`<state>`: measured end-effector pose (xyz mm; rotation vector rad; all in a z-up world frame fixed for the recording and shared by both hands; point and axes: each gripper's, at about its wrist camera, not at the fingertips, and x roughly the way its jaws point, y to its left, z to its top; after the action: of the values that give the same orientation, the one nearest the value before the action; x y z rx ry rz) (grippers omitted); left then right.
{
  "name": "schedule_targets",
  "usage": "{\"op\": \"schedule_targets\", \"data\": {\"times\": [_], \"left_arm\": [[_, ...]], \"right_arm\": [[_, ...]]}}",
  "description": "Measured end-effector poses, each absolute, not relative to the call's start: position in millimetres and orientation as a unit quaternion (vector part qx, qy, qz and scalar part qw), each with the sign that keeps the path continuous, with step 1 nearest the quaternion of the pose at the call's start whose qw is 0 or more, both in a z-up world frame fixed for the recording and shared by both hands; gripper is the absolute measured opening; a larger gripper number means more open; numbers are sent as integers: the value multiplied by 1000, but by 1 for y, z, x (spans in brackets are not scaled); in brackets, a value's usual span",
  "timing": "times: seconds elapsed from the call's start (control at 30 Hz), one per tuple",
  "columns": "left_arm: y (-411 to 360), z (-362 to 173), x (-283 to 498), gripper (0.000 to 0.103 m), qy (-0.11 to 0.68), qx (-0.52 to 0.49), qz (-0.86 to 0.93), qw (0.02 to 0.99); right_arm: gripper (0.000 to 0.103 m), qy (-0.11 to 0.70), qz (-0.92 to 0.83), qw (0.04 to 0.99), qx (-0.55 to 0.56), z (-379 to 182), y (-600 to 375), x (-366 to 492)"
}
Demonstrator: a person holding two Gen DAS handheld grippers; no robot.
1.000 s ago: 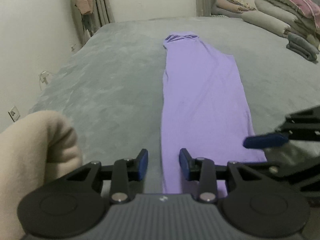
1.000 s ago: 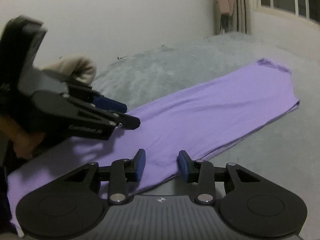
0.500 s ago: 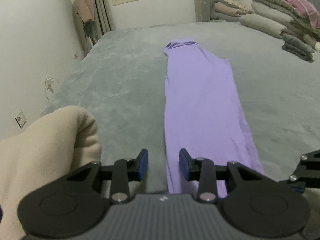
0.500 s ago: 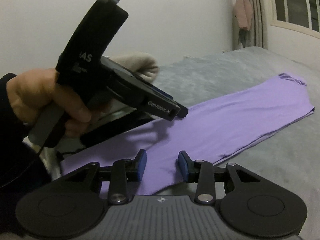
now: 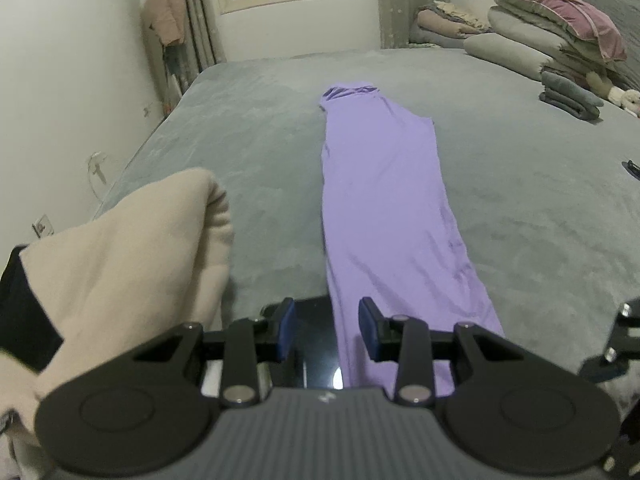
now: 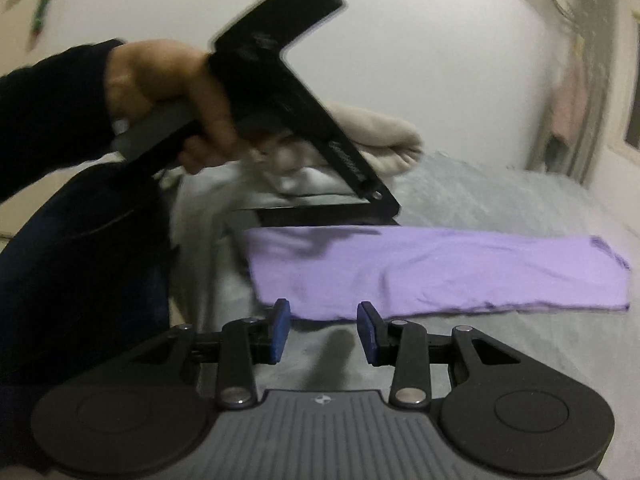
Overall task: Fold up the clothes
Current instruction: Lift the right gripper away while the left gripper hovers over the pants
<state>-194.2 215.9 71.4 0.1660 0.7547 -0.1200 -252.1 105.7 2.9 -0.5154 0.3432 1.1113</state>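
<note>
Purple garment lies lengthwise away down the bed, neckline farthest; both tools' jaws apart, empty

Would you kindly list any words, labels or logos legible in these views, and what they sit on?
No text can be read with certainty.
Side of the left gripper: white lettering, too blurred to read.
Each gripper's grey housing: a small white emblem, no words.
Purple garment: no visible print.
</note>
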Motion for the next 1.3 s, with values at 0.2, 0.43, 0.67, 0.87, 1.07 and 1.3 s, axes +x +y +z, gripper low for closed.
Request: {"op": "schedule_targets", "data": {"times": [0.2,0.43,0.67,0.87,1.07,1.3], "left_arm": [[221,70,-199,33,375,66,-58,923],[224,71,-203,33,378,52,-57,923],[231,74,-212,34,375,46,-61,924],[242,97,-232,37,349,48,-76,933],[236,125,-254,50,317,111,-127,933],[220,113,-246,58,327,160,-203,909]], "right_arm": [[36,136,526,780,-311,-10,122,-265],[26,89,515,756,-393,-22,144,-273],[6,95,513,784,-336,-7,133,-260],[6,112,504,825,-230,19,116,-233],[6,163,498,840,-144,45,107,-191],[6,214,498,839,-54,61,105,-139]]}}
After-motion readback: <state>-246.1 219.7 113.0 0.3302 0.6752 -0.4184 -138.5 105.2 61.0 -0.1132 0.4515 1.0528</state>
